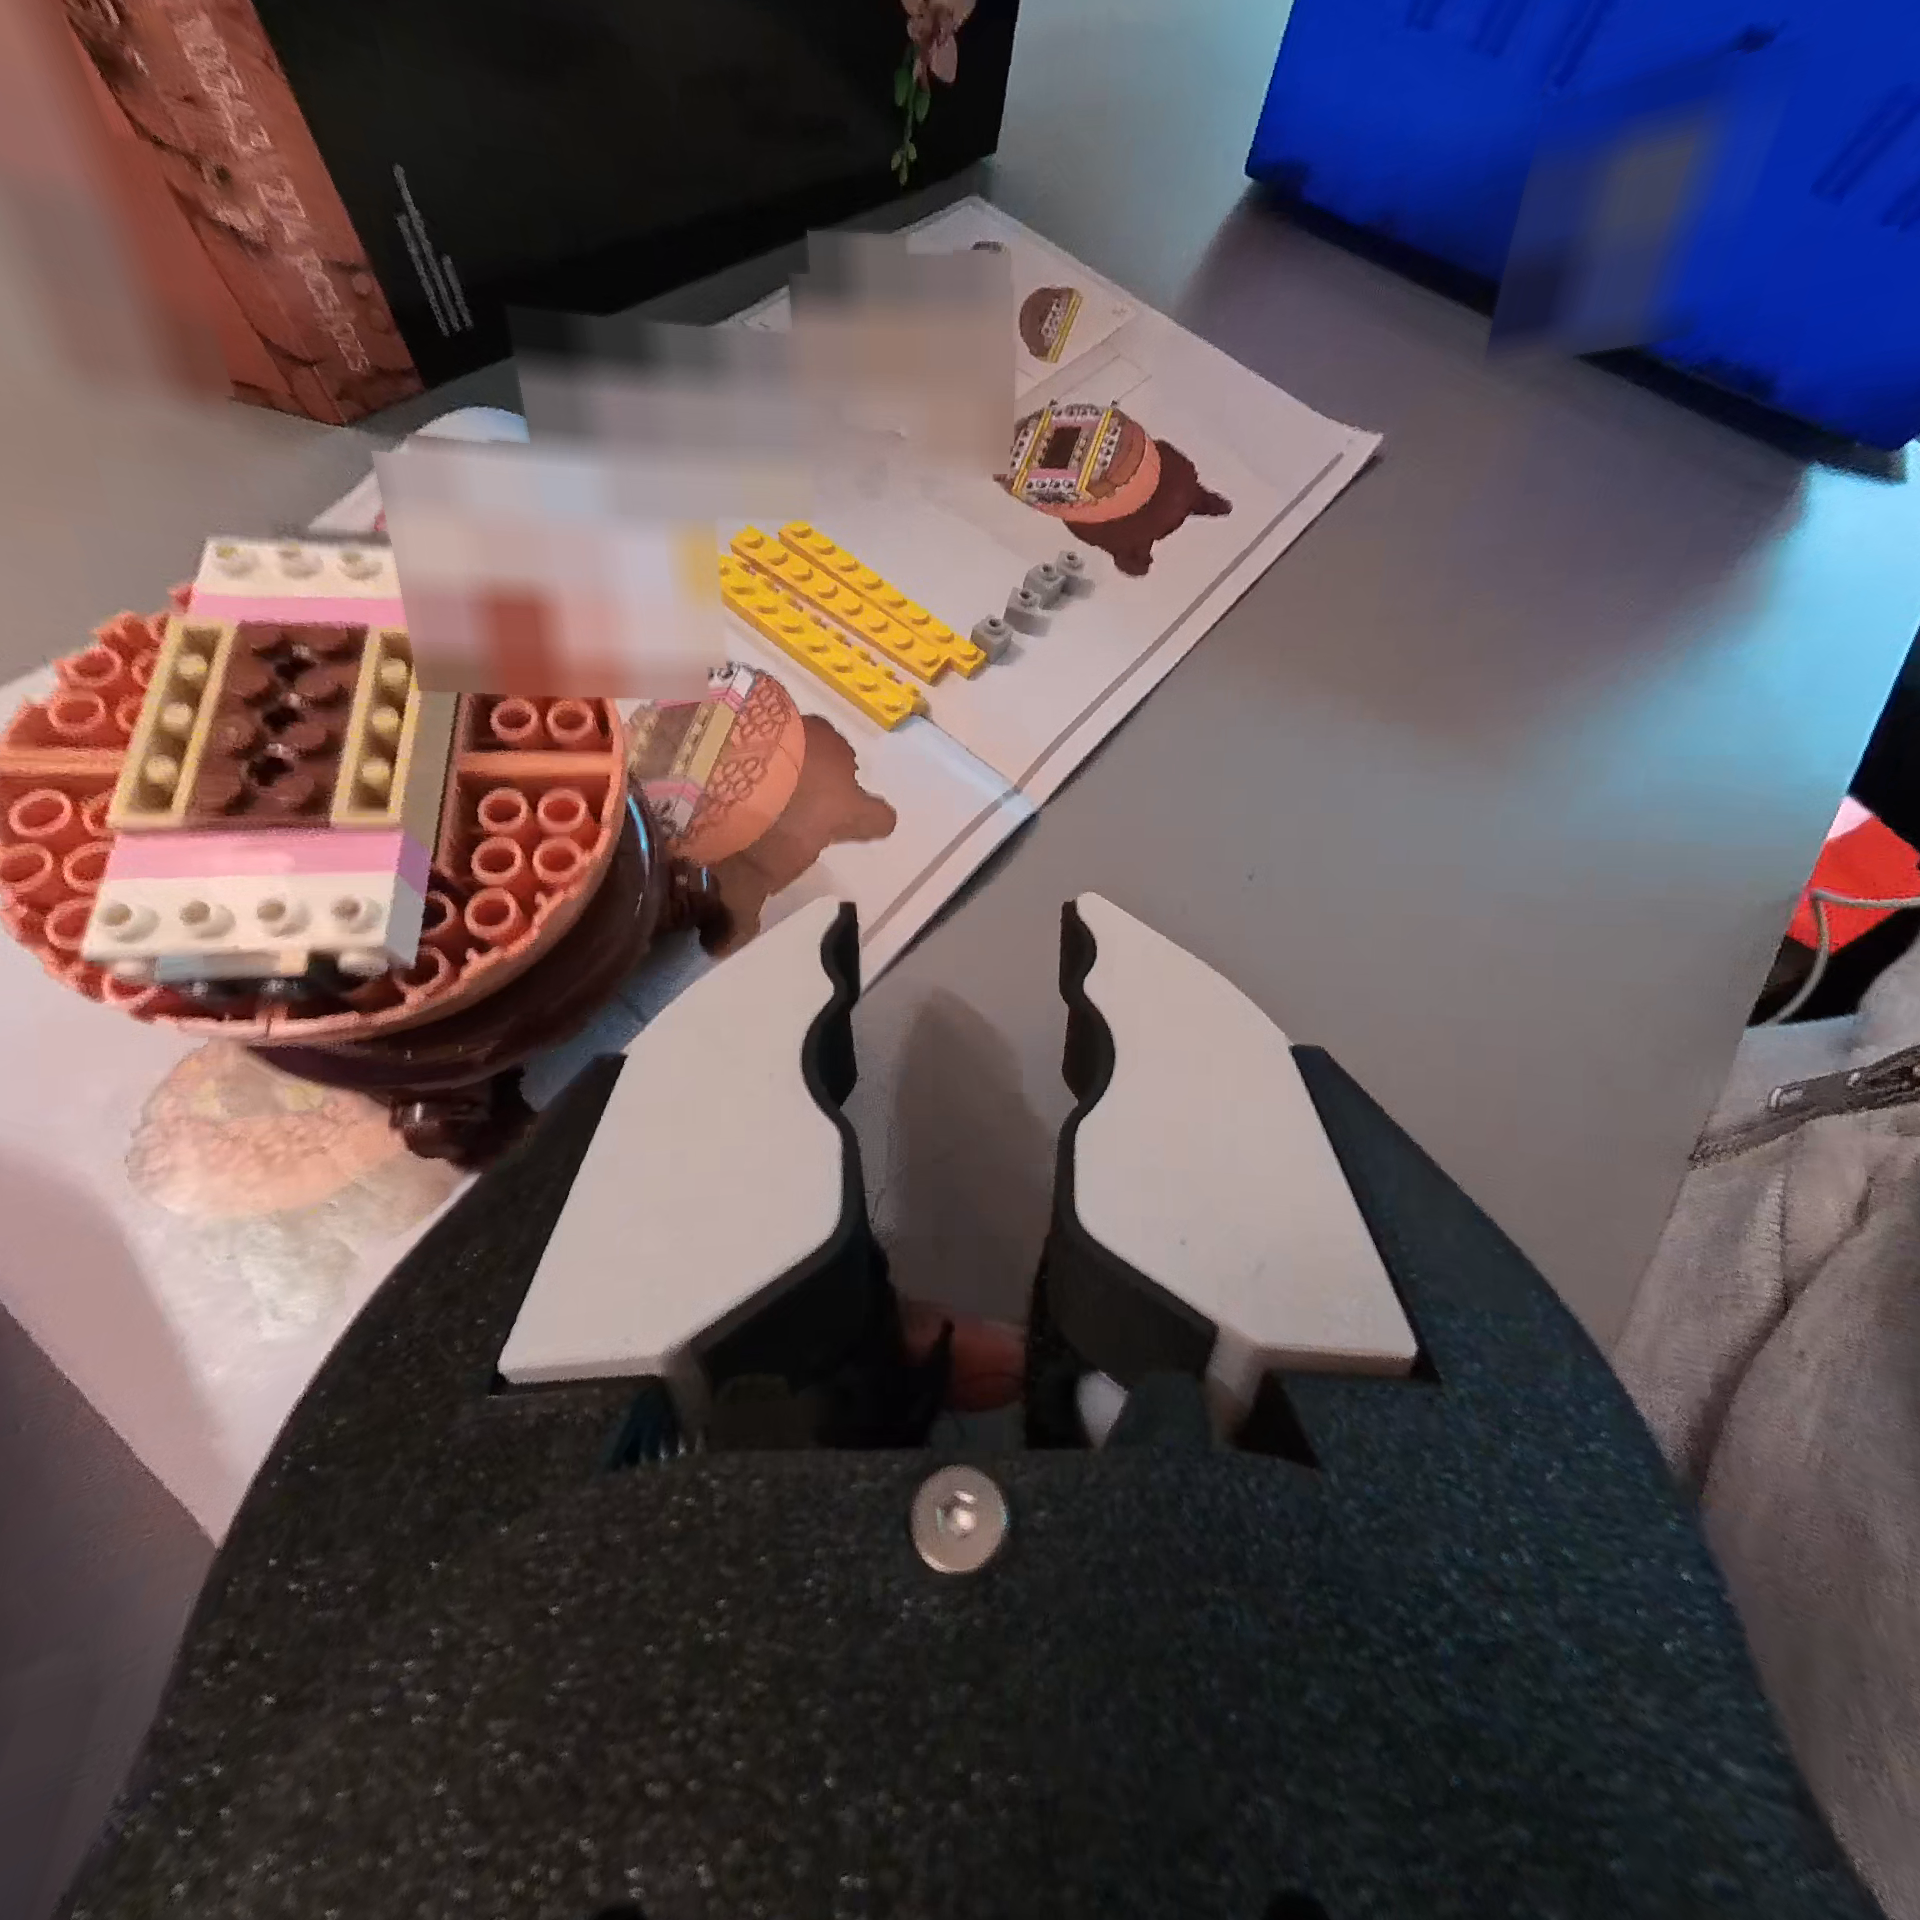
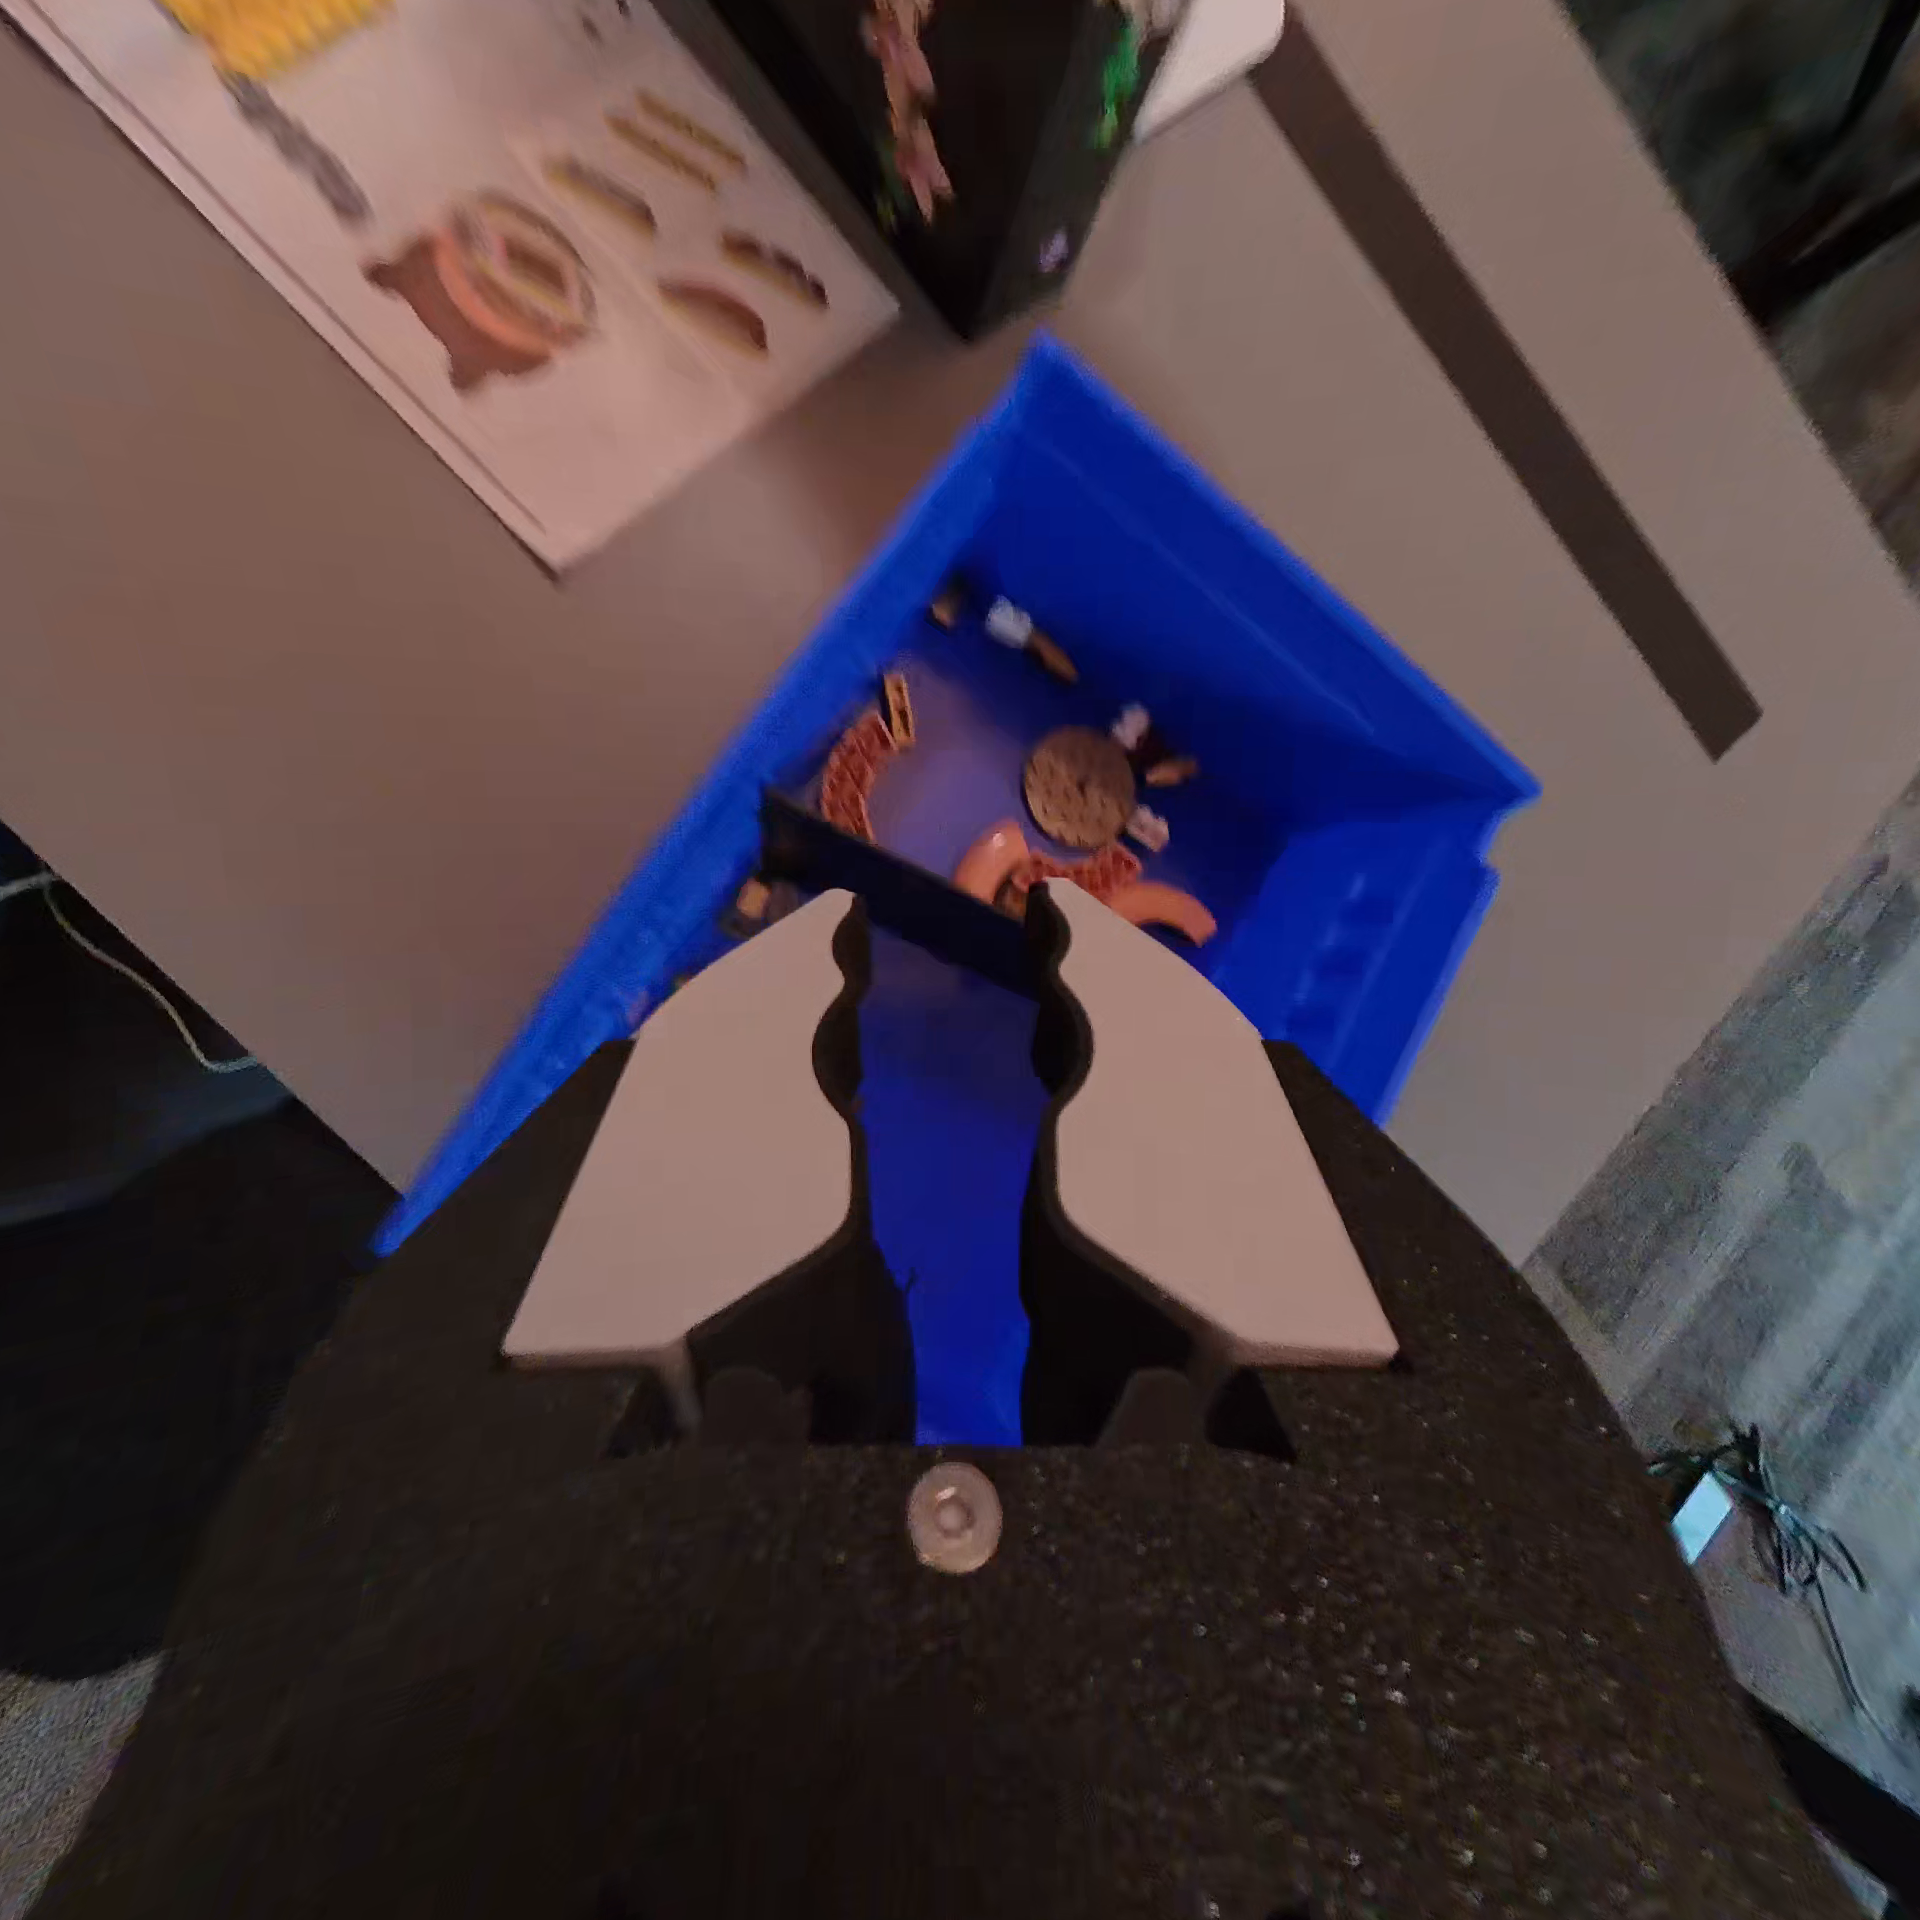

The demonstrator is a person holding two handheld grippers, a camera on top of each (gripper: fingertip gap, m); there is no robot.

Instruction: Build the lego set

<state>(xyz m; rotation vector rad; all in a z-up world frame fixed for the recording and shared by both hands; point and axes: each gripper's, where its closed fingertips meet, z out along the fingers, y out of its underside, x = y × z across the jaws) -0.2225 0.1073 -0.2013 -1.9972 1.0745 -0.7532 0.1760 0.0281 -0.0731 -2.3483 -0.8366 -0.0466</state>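
Note:
The half-built lego model [image 1: 301, 790], a round salmon and brown pot with a tan, pink and white block on top, stands on the open instruction booklet [image 1: 1174, 582] at the left of the left wrist view. Yellow plates [image 1: 831, 613] and small grey bricks [image 1: 1029, 603] lie on the booklet. My left gripper [image 1: 961, 925] is open and empty, to the right of the model. My right gripper [image 2: 945, 914] is open and empty, above a blue bin [image 2: 1195, 665] that holds loose lego pieces, among them a tan round plate [image 2: 1081, 784] and salmon curved pieces [image 2: 1169, 909].
The set's box [image 1: 436, 177] stands behind the booklet. The blue bin [image 1: 1621, 187] sits at the far right of the grey table [image 1: 1455, 779]. Grey cloth [image 1: 1808, 1351] lies at the right edge. The booklet [image 2: 447, 260] and box [image 2: 977, 135] show beyond the bin in the right wrist view. Left tips to right tips: about 45 cm.

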